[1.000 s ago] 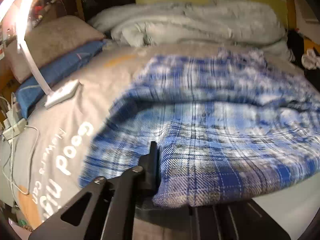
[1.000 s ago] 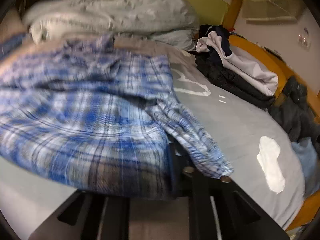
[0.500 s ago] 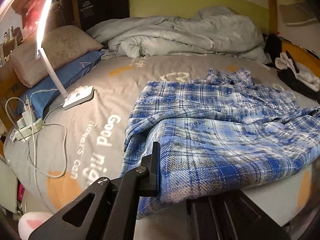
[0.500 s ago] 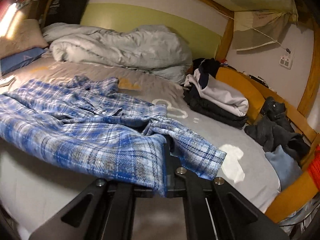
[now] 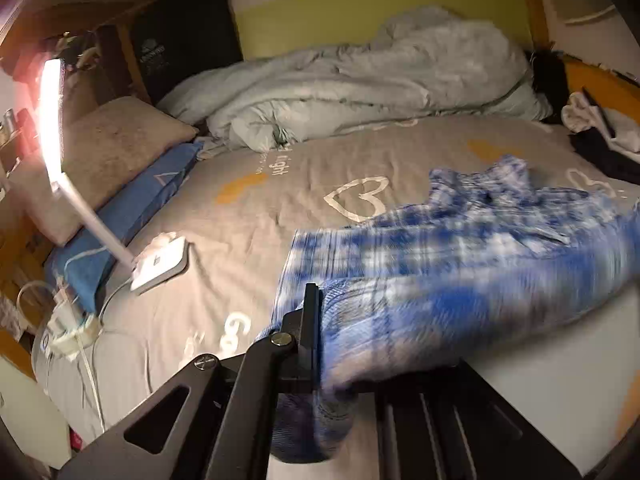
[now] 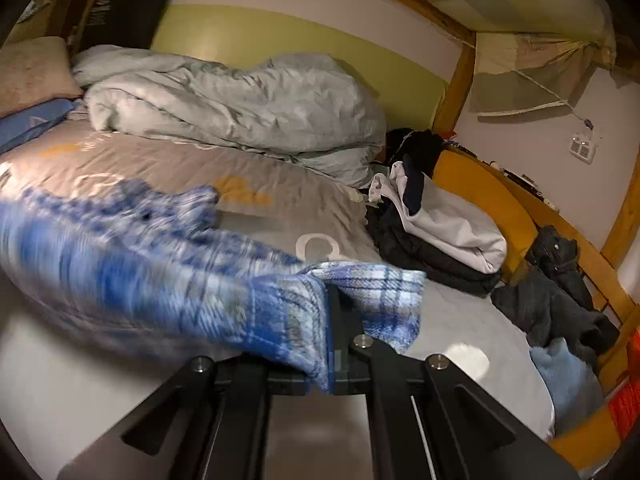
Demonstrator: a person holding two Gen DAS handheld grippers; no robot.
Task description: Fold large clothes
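1. Firstly, the left gripper (image 5: 320, 364) has its jaws clenched on a bunched edge of the blue plaid shirt (image 5: 460, 272); the jaws have just been easing slightly apart, yet the cloth is pinched between them and hangs in a wad below.
2. Likewise, the right gripper (image 6: 336, 344) has its jaws clamped tight on another part of the same shirt's (image 6: 168, 280) edge, with a cuff-like flap folded over just beyond the grip.
3. Between the two grips the shirt is stretched and lifted off the near part of the bed sheet (image 5: 280, 184); its far part, the collar end, trails on the sheet. The cloth is blurred, so finer detail cannot be told.
4. Beyond the shirt the grey sheet shows a white heart outline, orange patches and white lettering.
5. Left of the shirt, on the sheet, stands a white desk lamp (image 5: 160, 260), lit, its arm tilted up and away from the shirt.
6. Further left of the shirt lie a blue pillow (image 5: 120, 216) and a beige pillow (image 5: 116, 148) on top of it, with a white power strip (image 5: 68, 332) and cables near the bed's corner.
7. Behind the shirt, against the wall, a pale grey duvet (image 6: 240, 108) is heaped.
8. Right of the shirt a stack of folded clothes (image 6: 436, 240), dark under white, sits on the sheet, and dark garments (image 6: 560, 300) lie along the wooden bed frame (image 6: 516, 208).
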